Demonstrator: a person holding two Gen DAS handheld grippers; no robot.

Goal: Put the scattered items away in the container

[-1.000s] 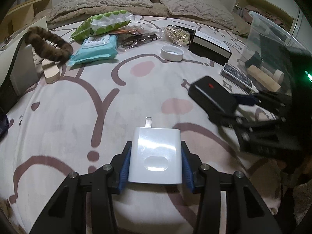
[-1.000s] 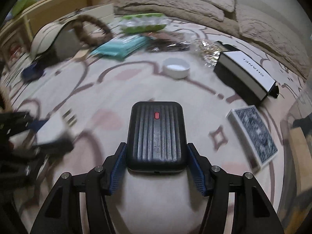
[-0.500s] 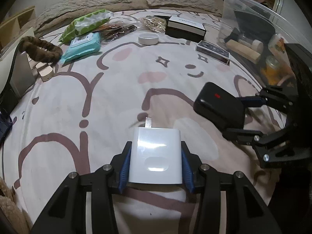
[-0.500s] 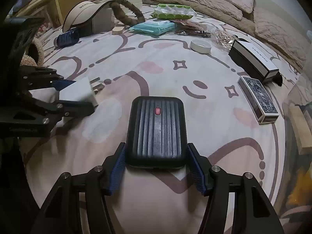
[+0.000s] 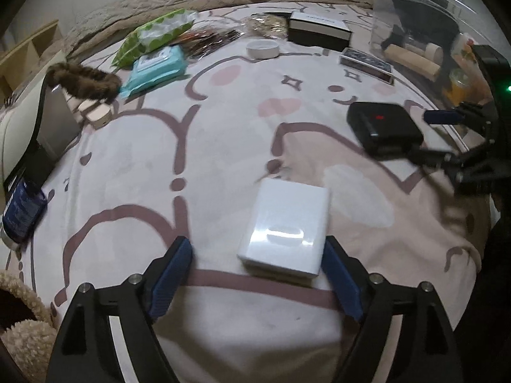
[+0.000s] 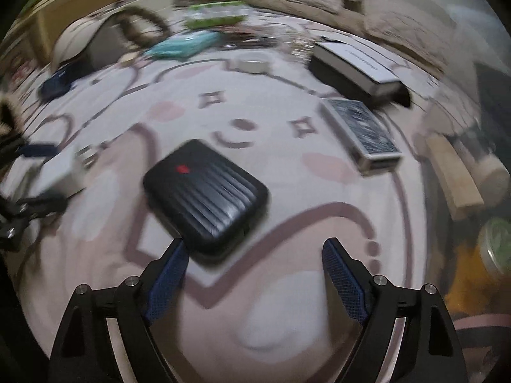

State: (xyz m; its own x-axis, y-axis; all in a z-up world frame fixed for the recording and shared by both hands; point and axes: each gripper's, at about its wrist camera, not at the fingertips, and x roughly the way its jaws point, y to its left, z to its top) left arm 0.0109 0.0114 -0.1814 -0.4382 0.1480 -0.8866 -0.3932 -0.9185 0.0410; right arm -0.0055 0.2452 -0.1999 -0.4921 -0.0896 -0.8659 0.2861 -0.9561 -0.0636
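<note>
Left and right wrist views over a bed [image 5: 223, 146] spread with a patterned blanket. The left gripper [image 5: 257, 269] has its jaws opening; the white charger [image 5: 286, 226] sits between them, close against the right-hand pad and well clear of the other, so it is no longer clamped. The right gripper [image 6: 255, 269] likewise has its jaws opening; the black power bank [image 6: 206, 196] lies skewed at the left-hand pad, its far end angled away, with the right-hand pad well apart from it. Both items appear to be dropping or resting on the blanket, short of the clear container [image 5: 424, 25] at the right edge of the left view, which already holds a wooden block and jars.

Judged step: release of both items, seemingly outside the container. To do it well, each item should be regripped squarely across its short sides, carried over the container rim, and let go only once above the open interior; the power bank needs the gripper rolled to match its skew before closing.

Pose: both grippers point steeply down toward the bed, side by side, the right gripper visible at the right edge of the left view. Remaining scattered items lie beyond: wipes [image 5: 153, 70], a white lid [image 5: 262, 48], a black box [image 5: 319, 32] and a card deck [image 5: 365, 63].
</note>
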